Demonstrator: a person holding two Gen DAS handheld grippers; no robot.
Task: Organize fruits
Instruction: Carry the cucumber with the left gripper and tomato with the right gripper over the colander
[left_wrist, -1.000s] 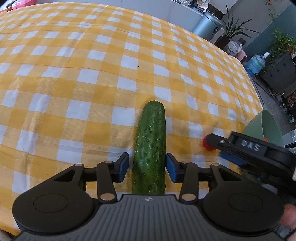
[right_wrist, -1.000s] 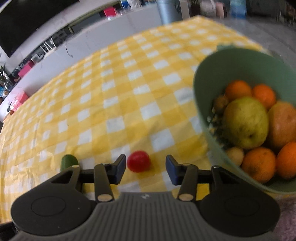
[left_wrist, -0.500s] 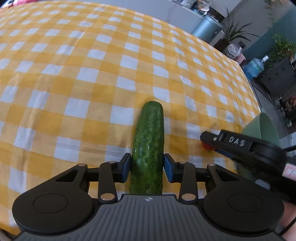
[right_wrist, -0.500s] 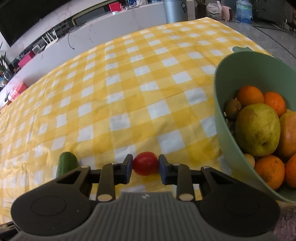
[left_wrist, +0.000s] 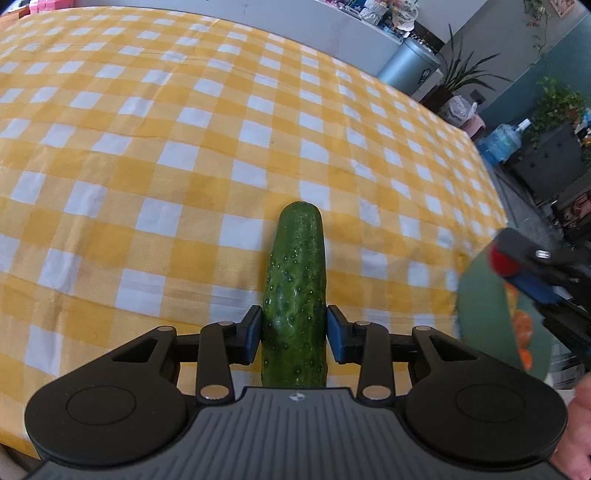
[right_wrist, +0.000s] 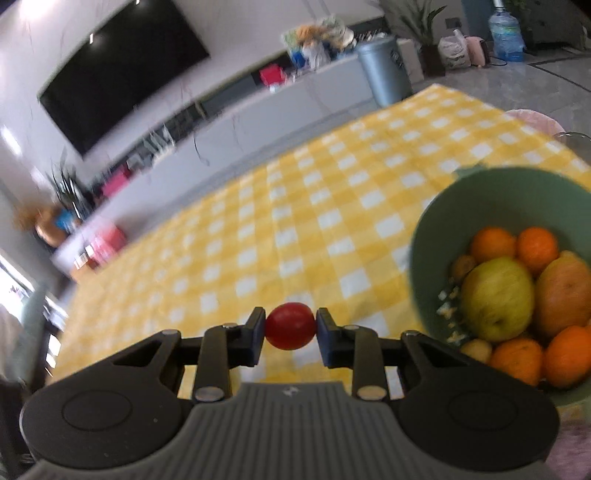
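Lifting clear of the yellow-and-white checked table (right_wrist: 295, 206), the right gripper (right_wrist: 290, 327) now clamps a small round red tomato (right_wrist: 290, 326) it had straddled on the cloth a second ago, carrying it beside the pale green bowl (right_wrist: 424, 236) of oranges and a pear. Across the cloth, the left gripper (left_wrist: 294, 334) has just closed on a long bumpy green cucumber (left_wrist: 295, 288) still lying flat. Both pieces look secured; the tomato seems bound for the bowl
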